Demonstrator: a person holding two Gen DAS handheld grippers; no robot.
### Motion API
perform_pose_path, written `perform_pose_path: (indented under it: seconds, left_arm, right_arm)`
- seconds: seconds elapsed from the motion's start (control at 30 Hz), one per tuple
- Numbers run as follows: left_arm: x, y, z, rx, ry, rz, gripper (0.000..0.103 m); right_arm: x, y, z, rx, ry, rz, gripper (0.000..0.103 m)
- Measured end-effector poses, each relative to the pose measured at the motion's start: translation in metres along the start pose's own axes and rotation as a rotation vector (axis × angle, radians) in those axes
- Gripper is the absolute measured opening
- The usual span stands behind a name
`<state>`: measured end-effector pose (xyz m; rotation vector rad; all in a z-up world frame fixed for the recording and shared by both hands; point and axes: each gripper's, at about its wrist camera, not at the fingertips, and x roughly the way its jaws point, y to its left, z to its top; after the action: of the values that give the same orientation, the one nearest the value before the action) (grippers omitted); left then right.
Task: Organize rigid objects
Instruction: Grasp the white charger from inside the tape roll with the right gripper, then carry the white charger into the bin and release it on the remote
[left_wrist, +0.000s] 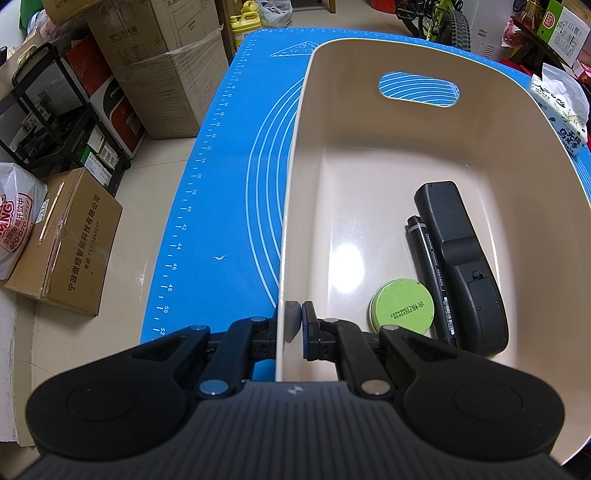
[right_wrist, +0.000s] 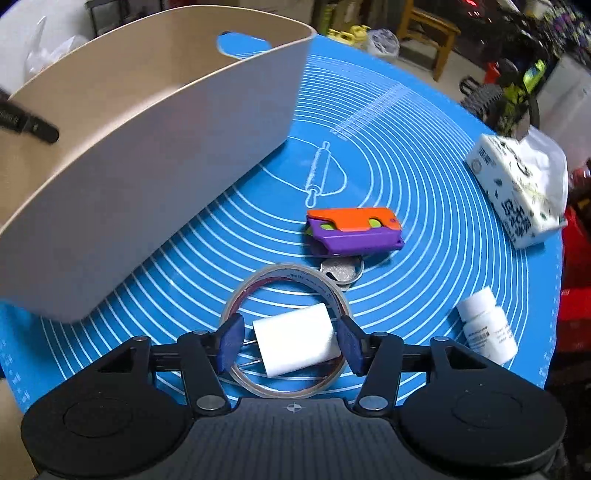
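Observation:
My left gripper (left_wrist: 297, 314) is shut on the near left wall of the beige bin (left_wrist: 291, 184). Inside the bin lie a black remote (left_wrist: 461, 266), a black marker (left_wrist: 432, 277) and a round green tin (left_wrist: 402, 308). In the right wrist view the bin (right_wrist: 147, 166) stands to the left on the blue mat (right_wrist: 424, 147). My right gripper (right_wrist: 291, 338) is open, with its pads either side of a white charger plug (right_wrist: 295, 343) that lies inside a clear tape roll (right_wrist: 291, 271). A small gap shows beside the left pad.
Past the tape lie a silver disc (right_wrist: 341, 271) and an orange and purple folding toy (right_wrist: 354, 230). A white pill bottle (right_wrist: 487, 326) lies to the right, and a tissue pack (right_wrist: 521, 188) sits at the mat's right edge. Cardboard boxes (left_wrist: 66, 240) stand on the floor to the left.

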<state>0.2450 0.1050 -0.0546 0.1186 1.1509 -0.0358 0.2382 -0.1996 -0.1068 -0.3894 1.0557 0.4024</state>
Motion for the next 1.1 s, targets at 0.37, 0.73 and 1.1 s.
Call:
perform_pose_path:
  seconds: [0.37, 0.73, 1.1]
  left_arm:
    - [0.000, 0.000, 0.000, 0.001, 0.000, 0.002, 0.009]
    - [0.000, 0.000, 0.000, 0.001, 0.000, 0.003, 0.009]
    - [0.001, -0.001, 0.000, -0.001, 0.001, 0.001, 0.009]
  right_arm:
    - [0.003, 0.001, -0.001, 0.025, -0.024, -0.029, 0.054]
    - [-0.033, -0.002, -0.003, 0.089, -0.162, -0.076, 0.053]
    - [-0.111, 0.022, 0.044, 0.090, -0.418, -0.109, 0.053]
